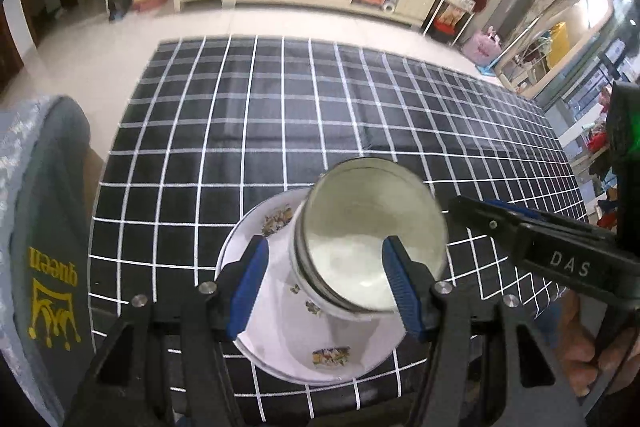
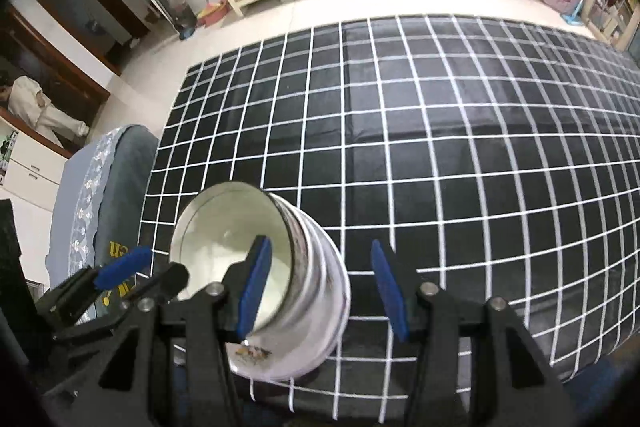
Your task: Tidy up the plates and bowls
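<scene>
Bowls [image 1: 372, 247] sat stacked on a floral plate [image 1: 280, 339]; the left gripper [image 1: 324, 291] and right gripper [image 2: 320, 291] hovered above, jaws apart, clamping nothing

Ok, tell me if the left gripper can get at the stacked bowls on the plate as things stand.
Probably yes. The left gripper hangs right over the stacked bowls with its fingers apart and nothing between; the right gripper stands off to one side.
</scene>
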The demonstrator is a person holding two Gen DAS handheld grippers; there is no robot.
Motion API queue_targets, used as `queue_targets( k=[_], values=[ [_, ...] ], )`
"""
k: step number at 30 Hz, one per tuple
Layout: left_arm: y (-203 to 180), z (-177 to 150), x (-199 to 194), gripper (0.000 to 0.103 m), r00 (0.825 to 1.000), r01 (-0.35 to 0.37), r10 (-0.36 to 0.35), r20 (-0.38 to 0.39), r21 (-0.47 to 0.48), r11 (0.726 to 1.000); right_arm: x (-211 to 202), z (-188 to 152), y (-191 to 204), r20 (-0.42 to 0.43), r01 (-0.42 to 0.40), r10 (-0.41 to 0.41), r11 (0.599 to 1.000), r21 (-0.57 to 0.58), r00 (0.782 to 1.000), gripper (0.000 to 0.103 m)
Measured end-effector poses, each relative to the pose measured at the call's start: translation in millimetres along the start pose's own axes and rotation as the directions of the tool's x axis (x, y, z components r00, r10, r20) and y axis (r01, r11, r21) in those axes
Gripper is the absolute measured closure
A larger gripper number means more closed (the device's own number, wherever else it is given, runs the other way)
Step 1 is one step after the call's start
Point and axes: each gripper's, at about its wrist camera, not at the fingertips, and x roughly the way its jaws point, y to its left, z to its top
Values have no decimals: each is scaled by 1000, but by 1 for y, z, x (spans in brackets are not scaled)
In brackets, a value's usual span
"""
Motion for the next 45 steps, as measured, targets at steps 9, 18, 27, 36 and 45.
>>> queue_targets(
  k=[9, 18, 27, 36, 45],
  values=[
    [-51, -44, -55, 46, 986, 0, -12, 164, 72, 997, -70, -52, -15, 144, 59, -49, 997, -60, 988, 46],
    [-89, -86, -82, 46, 966, -32, 0, 258, 120, 992, -123, -105, -33, 310, 207, -173, 975, -80, 935, 46],
    [-119, -112, -124, 46, 912, -39, -51, 406, 209, 977, -171, -143, -30, 462, 337, -278, 940, -48, 842, 36],
    [-134, -132, -155, 16, 864, -32, -105, 492, 262, 964, -212, -173, -28, 589, 364, -306, 931, 22, 748, 6],
    [-144, -136, -154, 16, 871, -60, -83, 484, 273, 960, -212, -182, -32, 606, 366, -309, 930, 33, 733, 1]
  ],
)
